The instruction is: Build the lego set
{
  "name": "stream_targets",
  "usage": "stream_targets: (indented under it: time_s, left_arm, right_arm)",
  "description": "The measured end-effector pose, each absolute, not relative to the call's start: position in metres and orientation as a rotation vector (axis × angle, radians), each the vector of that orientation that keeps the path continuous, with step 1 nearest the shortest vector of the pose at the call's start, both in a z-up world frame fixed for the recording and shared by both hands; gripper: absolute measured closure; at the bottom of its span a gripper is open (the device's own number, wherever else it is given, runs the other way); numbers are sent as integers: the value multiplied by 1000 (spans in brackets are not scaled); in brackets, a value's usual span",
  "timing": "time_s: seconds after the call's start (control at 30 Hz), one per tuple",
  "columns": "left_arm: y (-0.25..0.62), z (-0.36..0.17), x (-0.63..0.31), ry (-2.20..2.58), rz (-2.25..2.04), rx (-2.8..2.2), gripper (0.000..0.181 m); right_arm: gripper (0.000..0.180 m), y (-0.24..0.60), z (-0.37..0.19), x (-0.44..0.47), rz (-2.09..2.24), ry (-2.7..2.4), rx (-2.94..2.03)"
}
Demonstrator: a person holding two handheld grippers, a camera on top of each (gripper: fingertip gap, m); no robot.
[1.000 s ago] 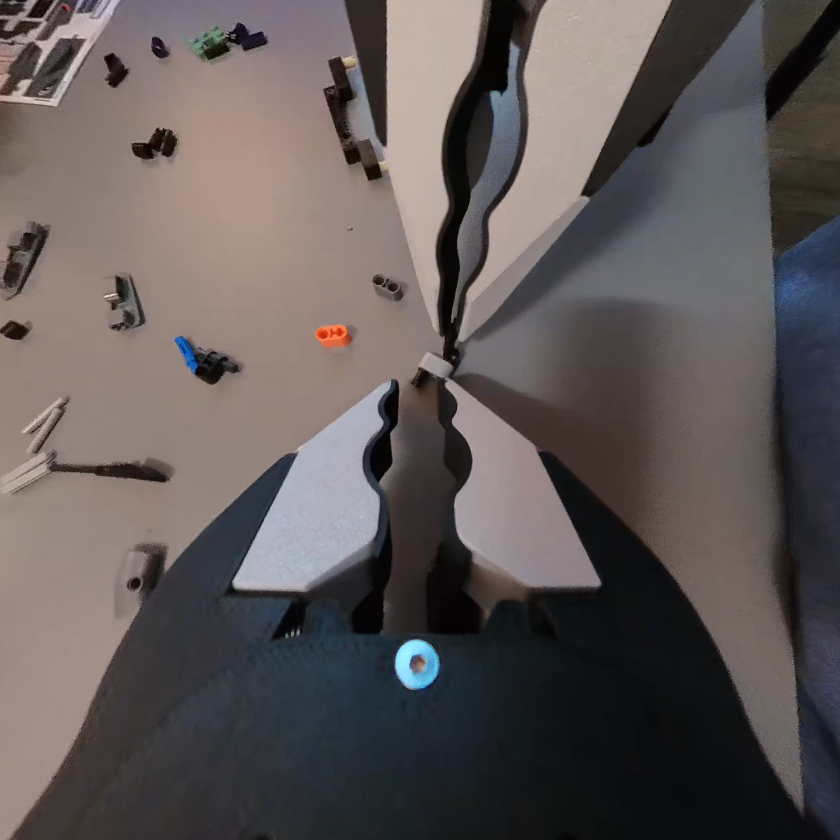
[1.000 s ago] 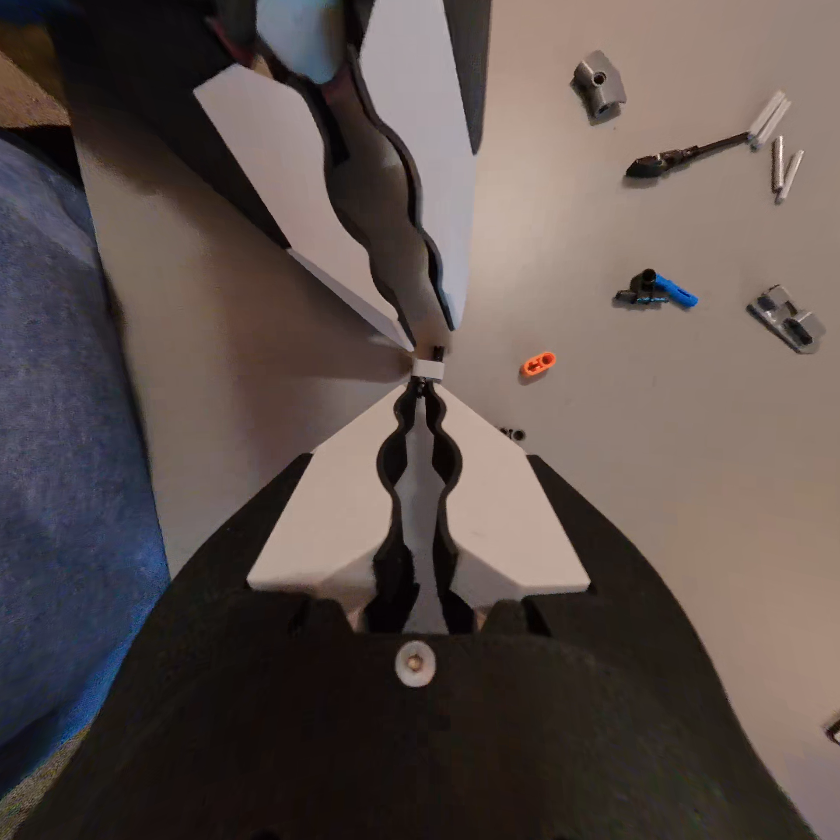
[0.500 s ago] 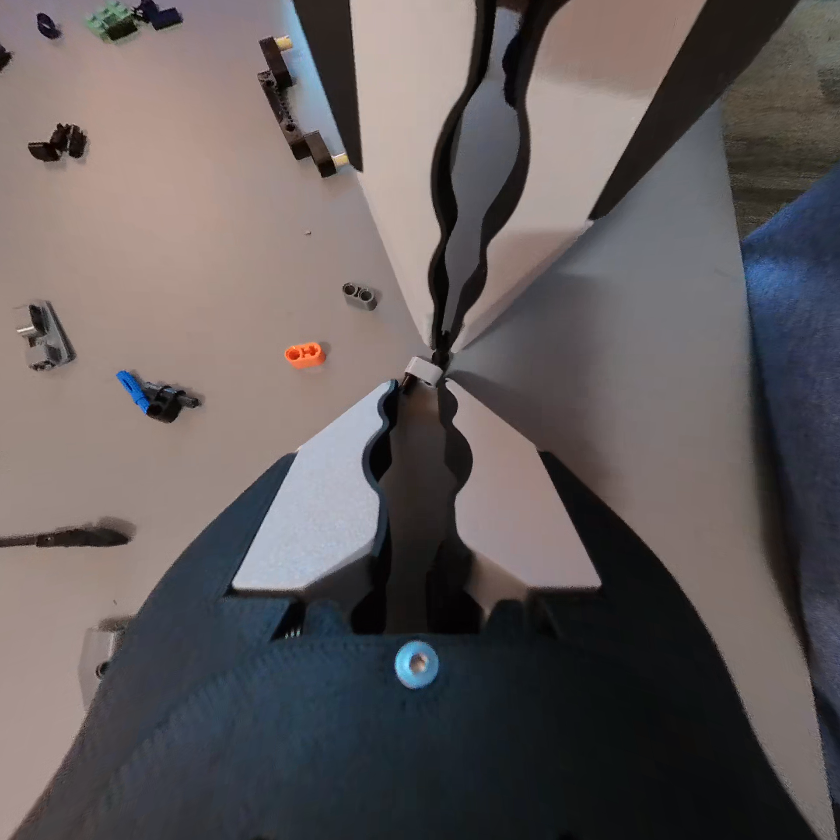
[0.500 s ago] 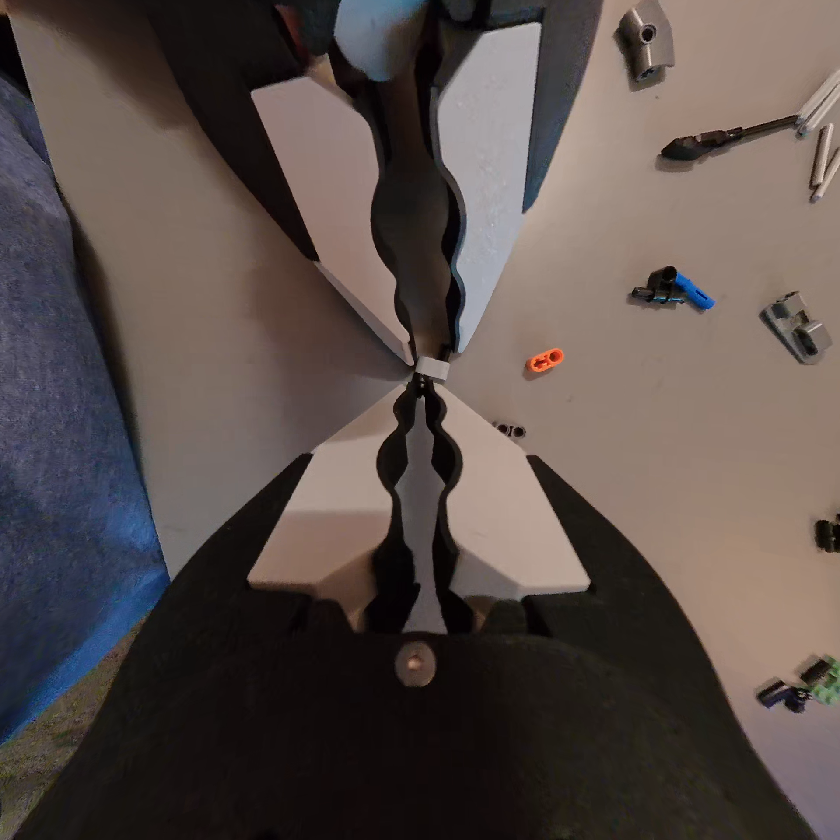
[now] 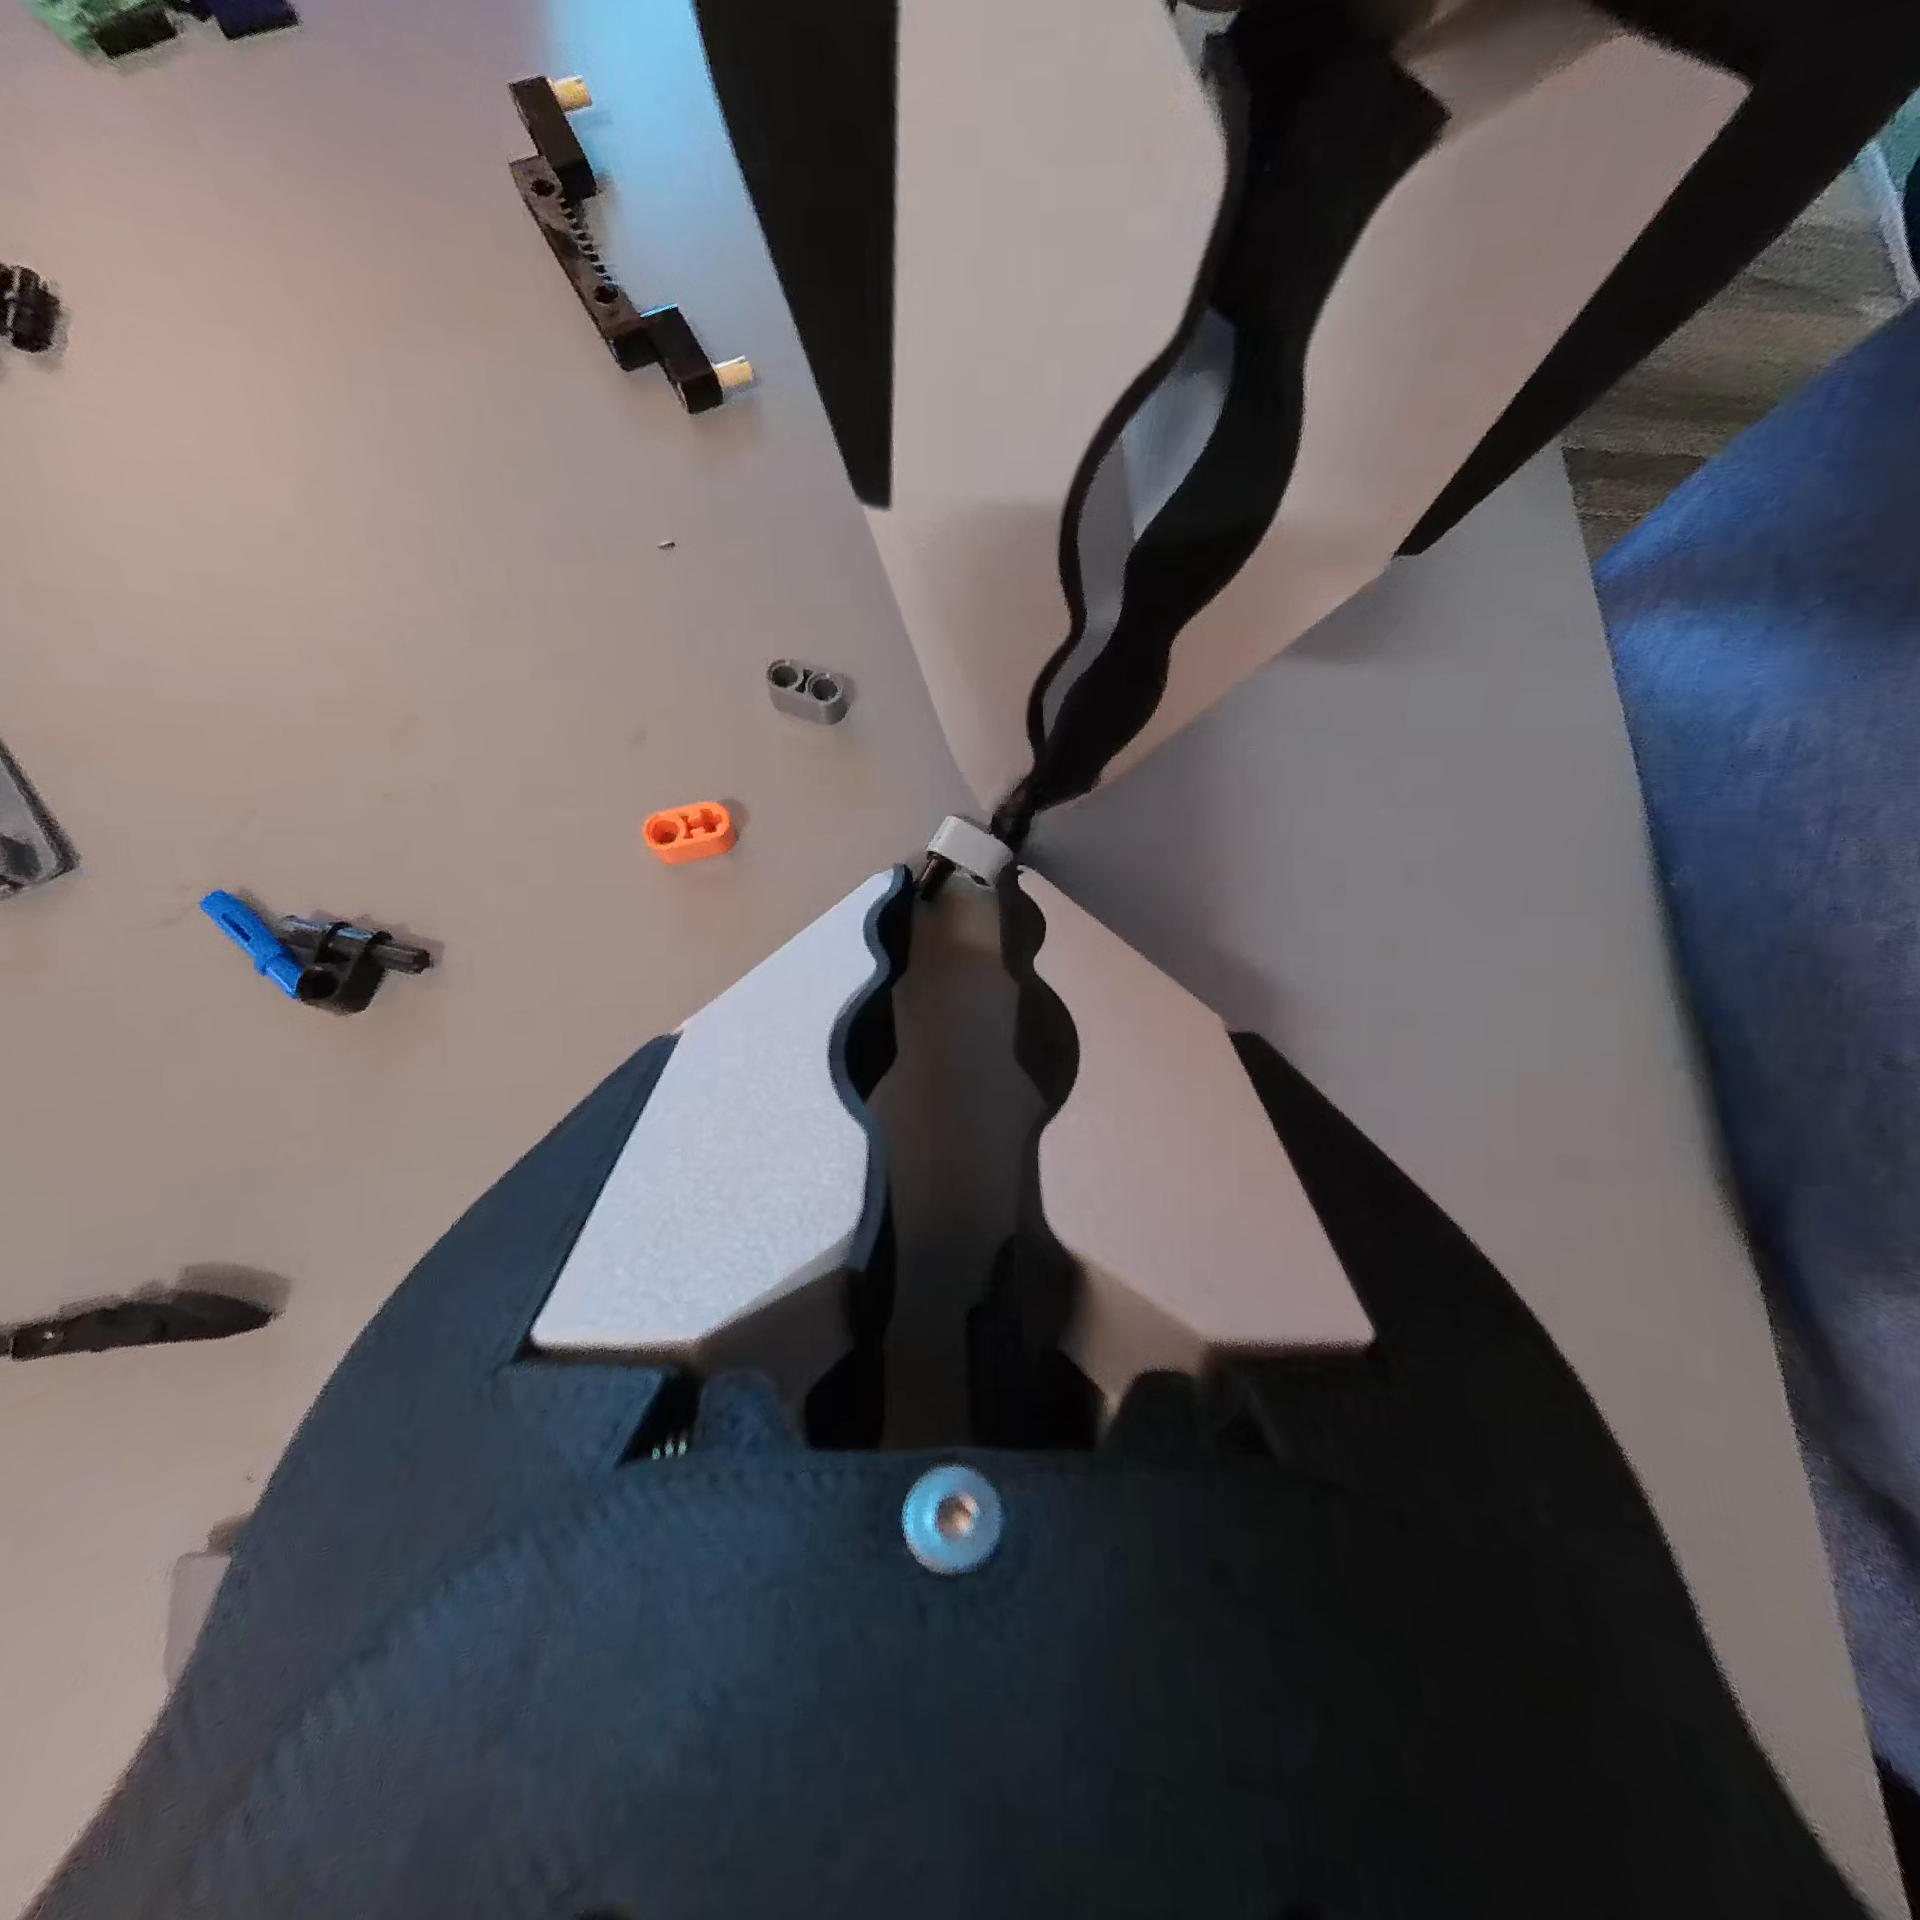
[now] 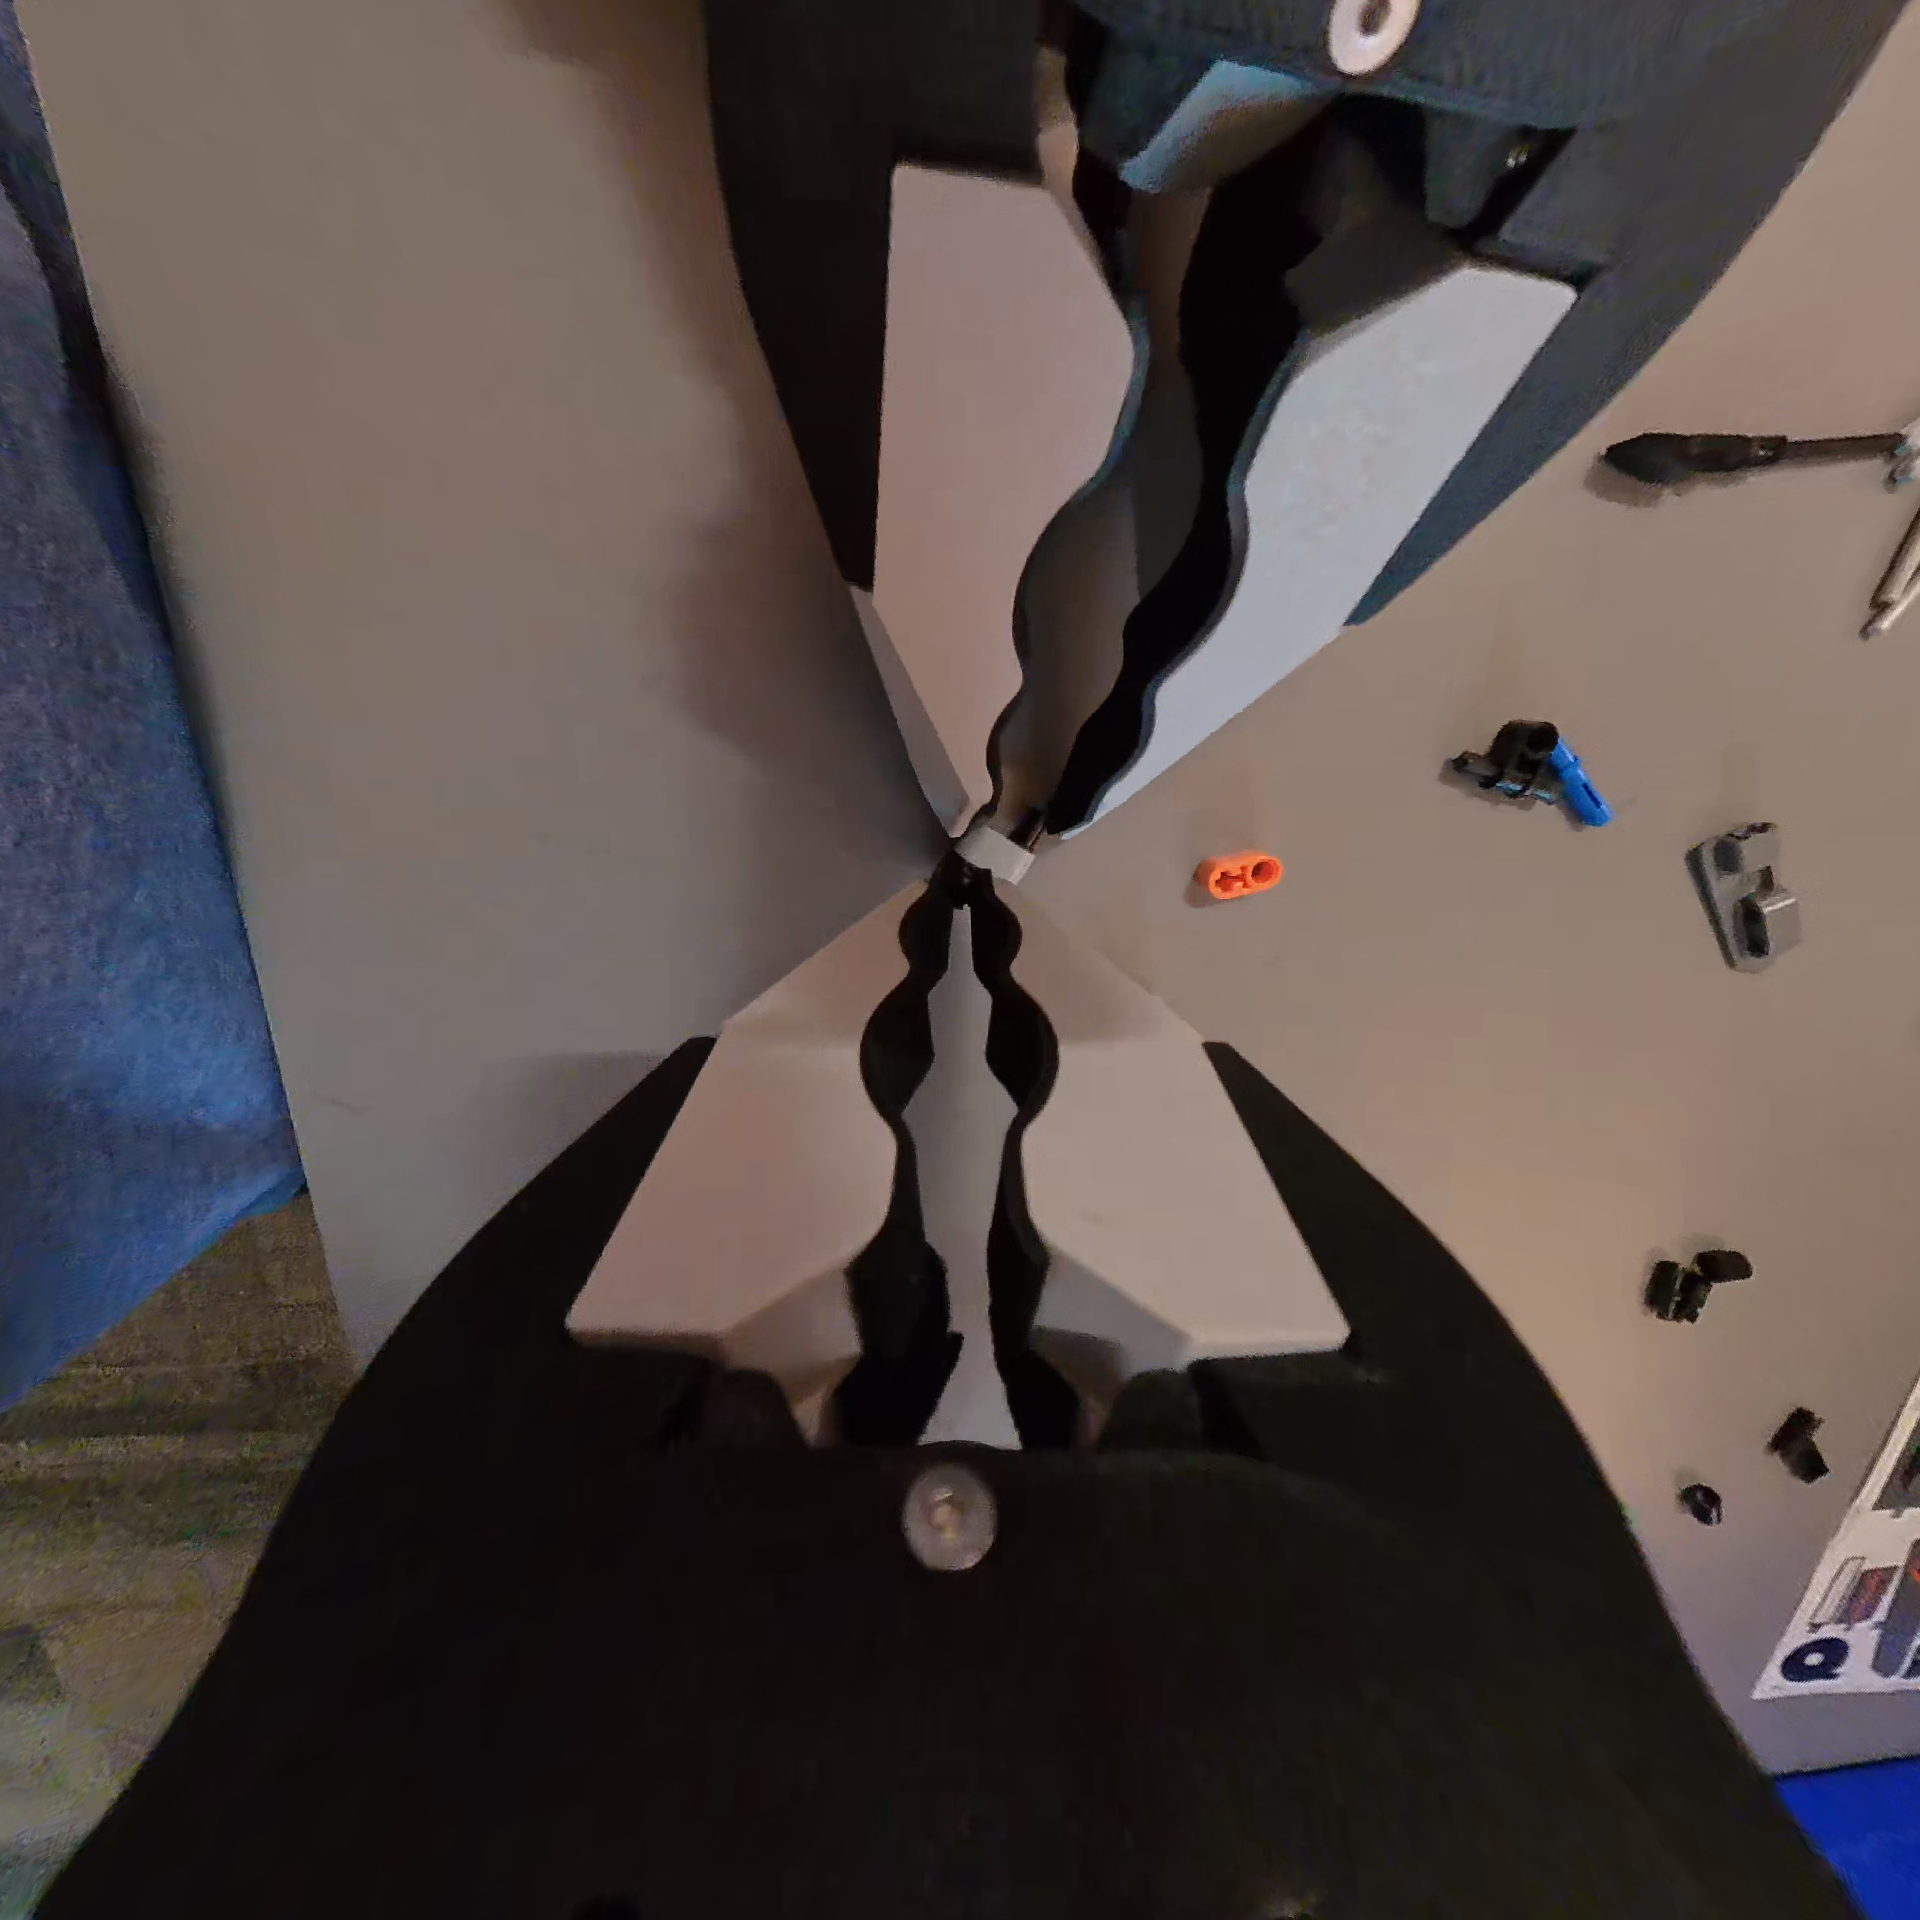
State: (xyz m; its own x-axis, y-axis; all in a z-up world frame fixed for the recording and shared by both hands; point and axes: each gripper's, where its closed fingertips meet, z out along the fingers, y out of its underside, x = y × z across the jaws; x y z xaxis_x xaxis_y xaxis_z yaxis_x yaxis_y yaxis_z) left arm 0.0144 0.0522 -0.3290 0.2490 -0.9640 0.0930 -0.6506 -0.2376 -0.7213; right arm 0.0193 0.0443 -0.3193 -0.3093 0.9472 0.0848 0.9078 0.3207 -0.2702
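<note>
1. Left gripper point(image 5: 961, 883) clenched on a small light-grey bush point(image 5: 971, 844) with a black pin or axle through it.
2. Right gripper point(image 6: 961, 891), tip to tip with it, pinches that pin's other end.
3. Step, likely: seating bush on pin; next needs a straight push along the pin.
4. Pin's long axis runs gripper to gripper, above the counter point(image 5: 364, 623).
5. Orange two-hole piece point(image 5: 690, 831) lies near the bush; grey two-hole piece point(image 5: 808, 689) just beyond it.

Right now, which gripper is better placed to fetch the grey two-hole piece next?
Probably left: the grey two-hole piece lies just ahead-left of the left gripper in its view; the right wrist view does not show it. It must first release the small grey bush.
</note>
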Motion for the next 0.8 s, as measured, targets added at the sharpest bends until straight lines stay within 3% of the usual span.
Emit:
stream_targets:
  time_s: [0.8]
  left_arm:
    - [53, -329, 14, 1479, -825, -1988, 167]
  right_arm:
    - [178, 44, -321, 19, 191, -2411, -1629]
